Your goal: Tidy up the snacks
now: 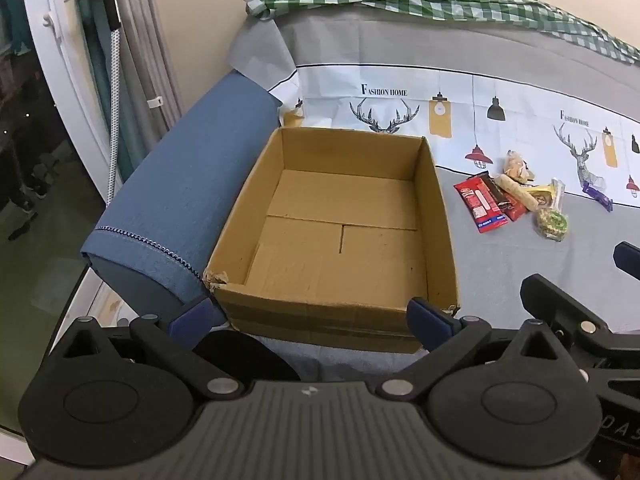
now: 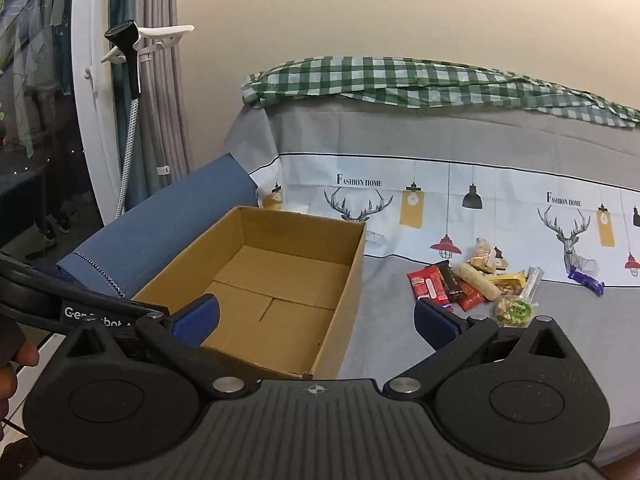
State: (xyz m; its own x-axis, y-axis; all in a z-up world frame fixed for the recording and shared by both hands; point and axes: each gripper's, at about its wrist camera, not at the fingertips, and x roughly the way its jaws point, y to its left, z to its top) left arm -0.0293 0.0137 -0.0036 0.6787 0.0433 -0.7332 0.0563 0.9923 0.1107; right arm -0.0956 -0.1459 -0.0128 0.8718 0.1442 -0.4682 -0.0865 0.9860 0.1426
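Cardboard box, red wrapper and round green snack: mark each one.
Cardboard box [image 1: 340, 216]: left wrist view, bare inside floor.
Red wrapper [image 2: 430, 289]: right wrist view, middle of its printed face.
Round green snack [image 2: 515, 310]: right wrist view, centre of the disc.

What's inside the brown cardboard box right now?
Nothing: the brown cardboard box shows only its bare bottom flaps. The strip behind its near wall is hidden in both views.

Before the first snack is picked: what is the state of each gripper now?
Left gripper: open, holding nothing.
Right gripper: open, holding nothing.
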